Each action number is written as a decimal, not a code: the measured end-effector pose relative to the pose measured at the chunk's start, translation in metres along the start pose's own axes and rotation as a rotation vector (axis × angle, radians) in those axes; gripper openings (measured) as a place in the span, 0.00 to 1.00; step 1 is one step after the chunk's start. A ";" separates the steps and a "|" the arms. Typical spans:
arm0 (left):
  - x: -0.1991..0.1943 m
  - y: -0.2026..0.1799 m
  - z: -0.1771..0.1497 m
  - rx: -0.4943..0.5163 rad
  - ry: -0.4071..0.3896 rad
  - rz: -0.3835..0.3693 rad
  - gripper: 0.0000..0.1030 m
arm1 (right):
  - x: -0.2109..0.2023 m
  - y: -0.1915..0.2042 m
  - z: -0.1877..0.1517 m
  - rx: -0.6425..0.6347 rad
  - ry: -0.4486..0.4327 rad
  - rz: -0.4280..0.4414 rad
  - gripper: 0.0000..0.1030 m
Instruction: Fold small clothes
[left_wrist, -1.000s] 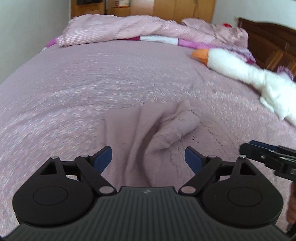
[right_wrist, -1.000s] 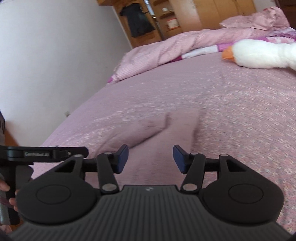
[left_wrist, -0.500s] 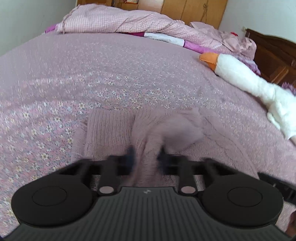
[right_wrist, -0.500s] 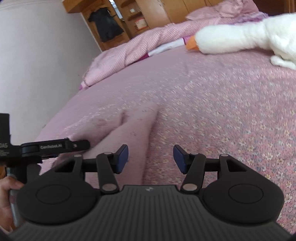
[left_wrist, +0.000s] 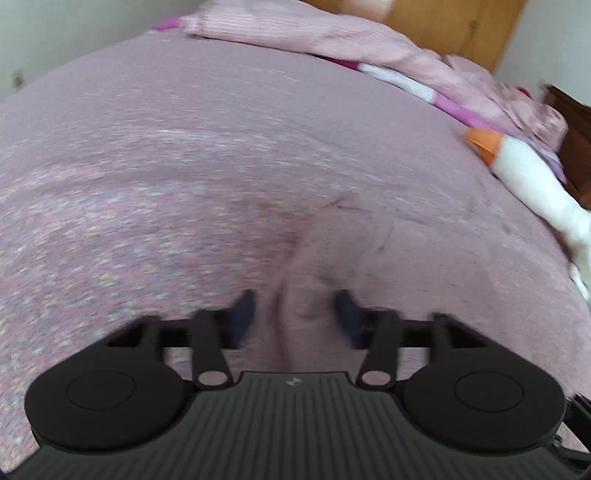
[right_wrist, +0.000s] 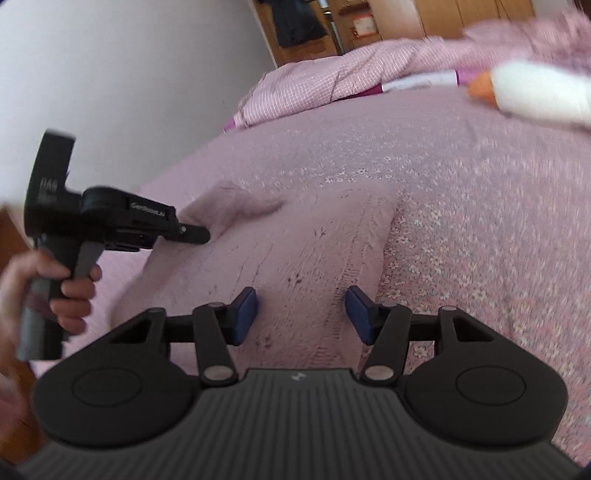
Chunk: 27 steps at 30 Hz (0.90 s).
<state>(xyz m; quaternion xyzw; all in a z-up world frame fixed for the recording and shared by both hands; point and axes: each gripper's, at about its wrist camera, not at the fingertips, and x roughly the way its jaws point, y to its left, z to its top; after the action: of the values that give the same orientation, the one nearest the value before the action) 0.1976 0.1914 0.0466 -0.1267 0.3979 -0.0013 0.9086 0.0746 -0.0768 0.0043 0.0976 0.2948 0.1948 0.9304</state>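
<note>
A small mauve knitted garment lies rumpled on the pink flowered bedspread. My left gripper hovers low over its near edge. Its jaws are opening, and a raised fold of the knit stands between the blue pads without being pressed. The right wrist view shows the same garment spread out, with the left gripper at its left edge, held by a hand. My right gripper is open just above the garment's near right part, nothing pinched between its pads.
A white plush goose with an orange beak lies at the right of the bed. A bundled pink duvet runs along the far side. A dark wooden headboard is at the far right, a white wall at the left.
The left gripper closed on a fold of the garment half a second ago and now has its jaws apart again, lower and further along. The right gripper has come in over the garment.
</note>
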 end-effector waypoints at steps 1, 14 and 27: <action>-0.001 0.003 0.000 -0.015 -0.006 -0.006 0.65 | 0.001 0.004 -0.001 -0.020 -0.001 -0.014 0.55; -0.026 -0.004 -0.027 0.097 -0.008 0.091 0.78 | -0.006 -0.001 -0.004 0.020 -0.005 0.000 0.56; -0.045 0.018 -0.032 -0.032 0.050 -0.078 0.88 | -0.015 -0.022 0.005 0.159 -0.024 0.057 0.72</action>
<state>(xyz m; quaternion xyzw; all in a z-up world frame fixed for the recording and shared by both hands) 0.1418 0.2061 0.0538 -0.1565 0.4152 -0.0337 0.8956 0.0725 -0.1039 0.0092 0.1816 0.2954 0.1959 0.9173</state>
